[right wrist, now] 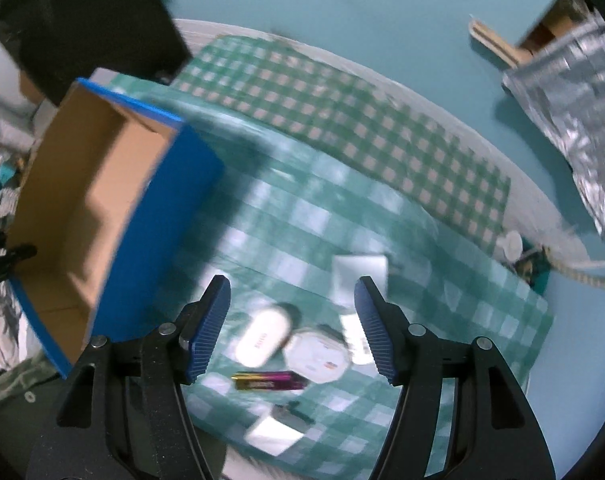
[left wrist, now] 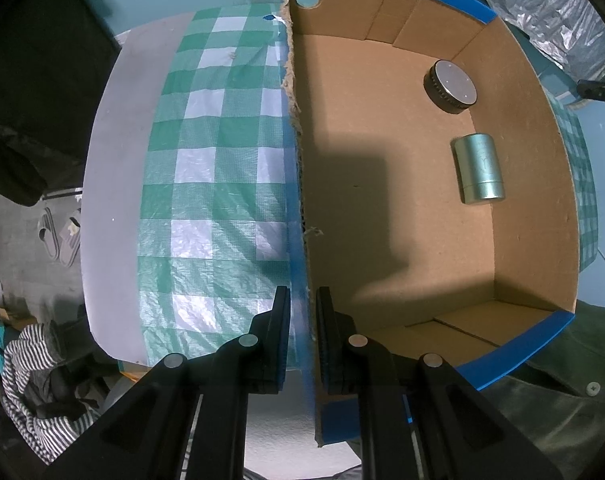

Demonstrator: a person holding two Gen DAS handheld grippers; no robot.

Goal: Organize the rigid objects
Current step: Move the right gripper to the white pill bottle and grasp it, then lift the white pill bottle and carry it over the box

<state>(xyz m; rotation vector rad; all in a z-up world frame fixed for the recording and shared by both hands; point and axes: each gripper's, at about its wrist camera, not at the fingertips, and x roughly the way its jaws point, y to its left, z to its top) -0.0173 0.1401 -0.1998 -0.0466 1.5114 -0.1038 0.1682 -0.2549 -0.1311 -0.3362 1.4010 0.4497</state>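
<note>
Jaws on my left gripper (left wrist: 303, 300) pinch the near side wall of the cardboard box (left wrist: 382, 184), 1 finger inside and 1 outside; the right gripper (right wrist: 292, 292) hangs spread wide and holds nothing. Inside the box, toward its far right wall, lie 2 pieces: a teal tin (left wrist: 478, 168) on its side and, beyond it, a round black puck (left wrist: 449, 86) with a grey top. Both look stiff and light; I judge the tin's smooth curve would slip unless gripped across its middle.

Right of the box, on the checked cloth (right wrist: 342, 216) over the tabletop, wait the loose items: a white oval case (right wrist: 264, 336), a round white disc (right wrist: 316, 356) touching it, a purple and gold battery (right wrist: 268, 381) just nearer me, and a white card (right wrist: 358, 272) beyond them. The battery is small, hard and likely to roll, so I would take it across its barrel.

Only the left view shows the box contents and the torn wall edge; only the right view, though blurred, shows the waiting pile.
</note>
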